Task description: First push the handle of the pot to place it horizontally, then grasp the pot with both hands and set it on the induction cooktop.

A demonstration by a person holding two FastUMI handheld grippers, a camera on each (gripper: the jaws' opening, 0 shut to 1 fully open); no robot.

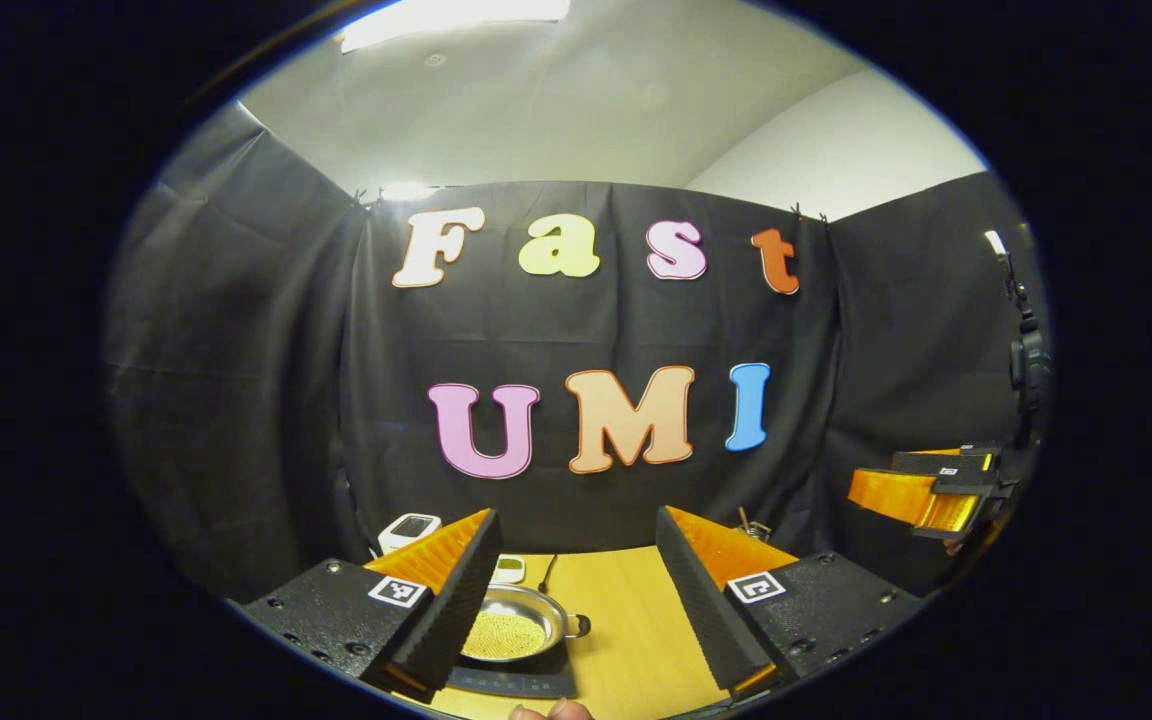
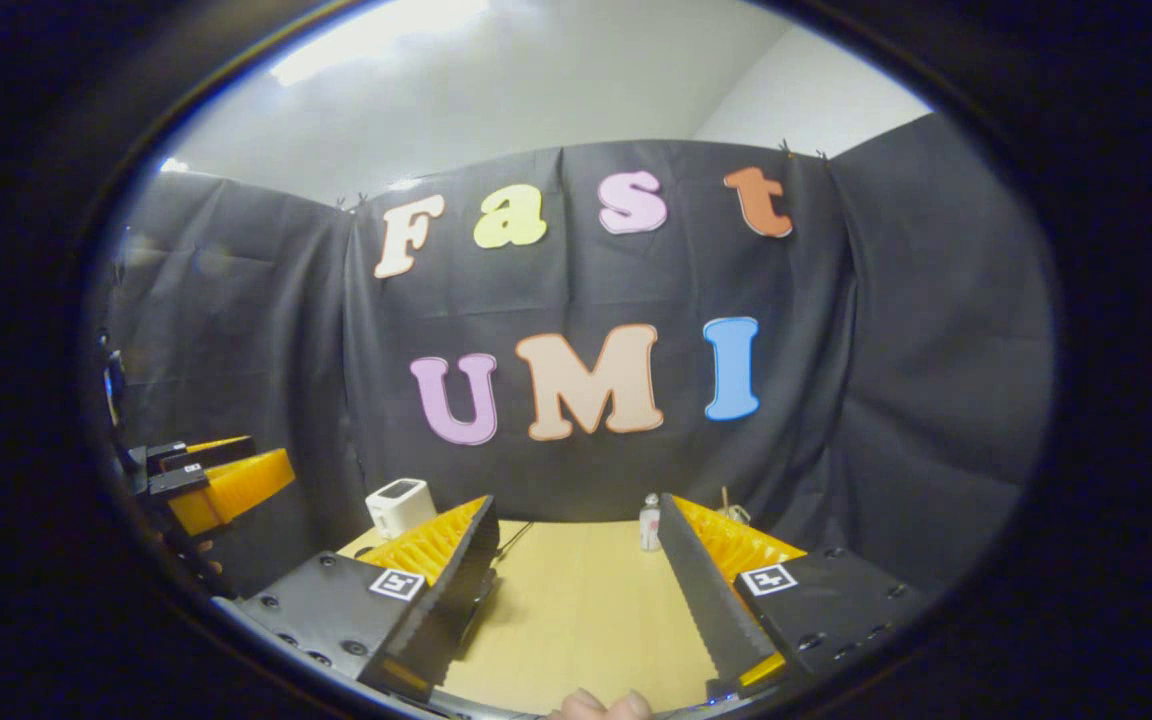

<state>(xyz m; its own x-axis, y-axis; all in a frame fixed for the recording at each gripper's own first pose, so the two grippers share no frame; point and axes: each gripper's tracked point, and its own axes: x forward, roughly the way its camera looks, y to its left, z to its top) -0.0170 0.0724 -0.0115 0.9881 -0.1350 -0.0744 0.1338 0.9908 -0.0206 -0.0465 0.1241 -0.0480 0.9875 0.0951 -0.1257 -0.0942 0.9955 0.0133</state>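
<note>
In the left gripper view a shallow steel pot [image 1: 516,625] with yellowish contents sits on the black induction cooktop [image 1: 526,680], low on the wooden table [image 1: 636,620]. A short dark handle [image 1: 579,626] sticks out on its right. My left gripper [image 1: 576,590] is open, held above the table and apart from the pot, its left finger [image 1: 451,590] covering the pot's left part. The right gripper [image 1: 926,490] hovers far right in that view. In the right gripper view my right gripper [image 2: 576,590] is open over bare table [image 2: 576,610]; the left gripper [image 2: 216,480] floats at the left.
A small white device [image 2: 399,505] stands at the table's back left, with a cable running from it. A little bottle [image 2: 649,522] and another small item stand at the back right. Black cloth walls close the booth on three sides. Fingertips [image 2: 601,705] peek at the bottom edge.
</note>
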